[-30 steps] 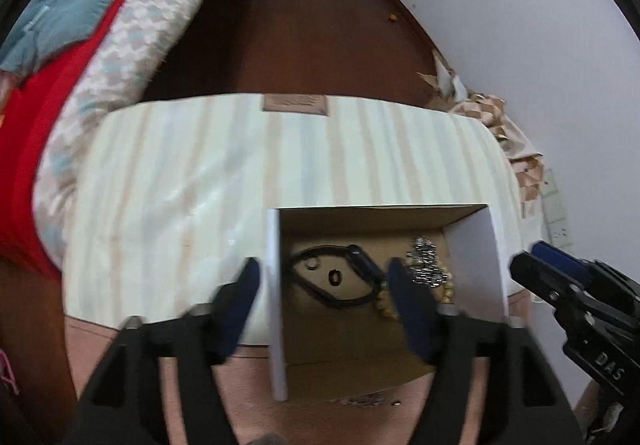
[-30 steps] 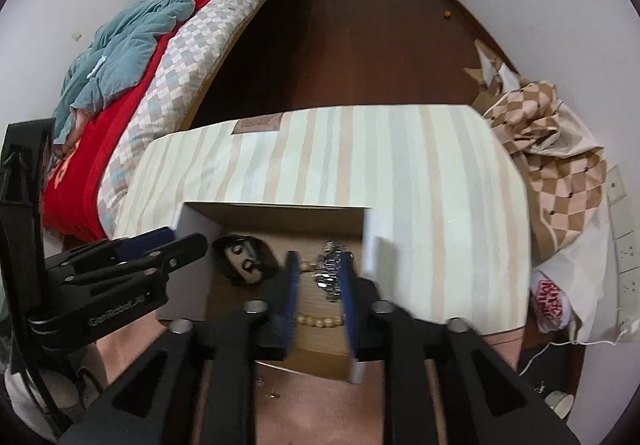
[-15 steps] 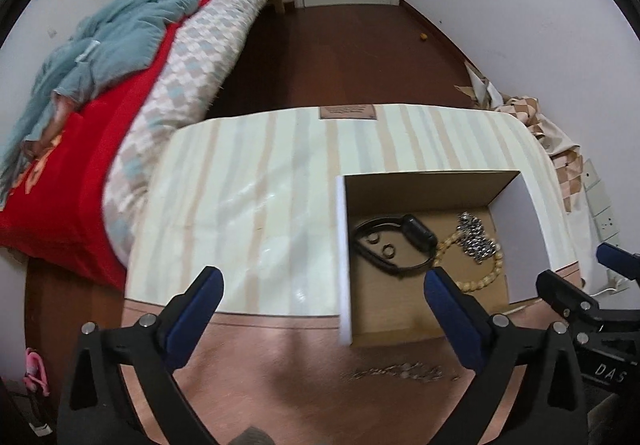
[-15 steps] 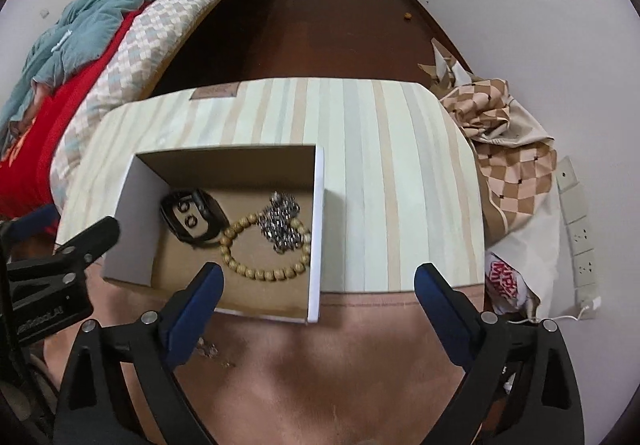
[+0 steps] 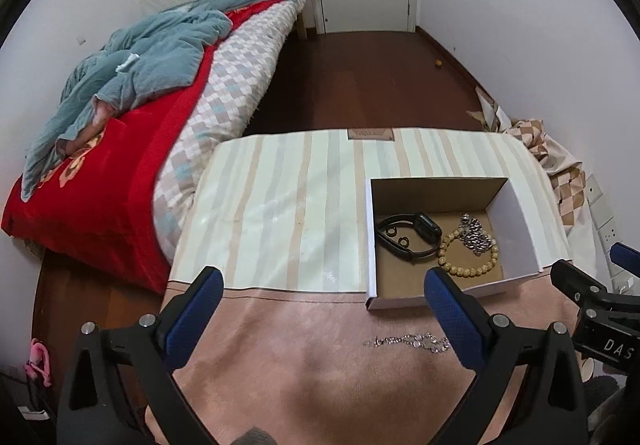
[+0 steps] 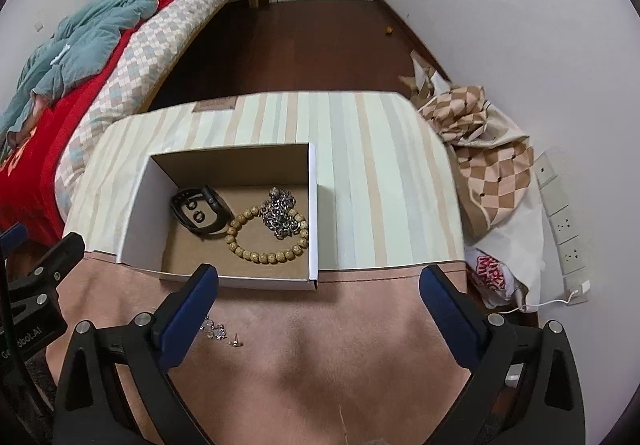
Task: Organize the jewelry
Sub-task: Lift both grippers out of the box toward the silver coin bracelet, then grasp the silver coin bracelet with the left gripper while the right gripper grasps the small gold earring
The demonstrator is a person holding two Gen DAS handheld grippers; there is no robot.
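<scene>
Striped table cover [image 5: 280, 205] holds my box [image 5: 516, 205] with the bracelet [image 5: 468, 257] inside, at two o'clock. My left gripper [image 5: 320, 309] and right gripper [image 6: 316, 301] just opened wide, holding nothing.

Tabletop [image 5: 280, 213] covered by striped cloth at the far part, pink-brown cloth [image 5: 312, 365] at the near. On it: 1 open cardboard box [image 5: 520, 217] straddling the seam, 1 silver chain [image 5: 408, 342] just before the box, small earrings [image 6: 235, 343] nearby.
</scene>
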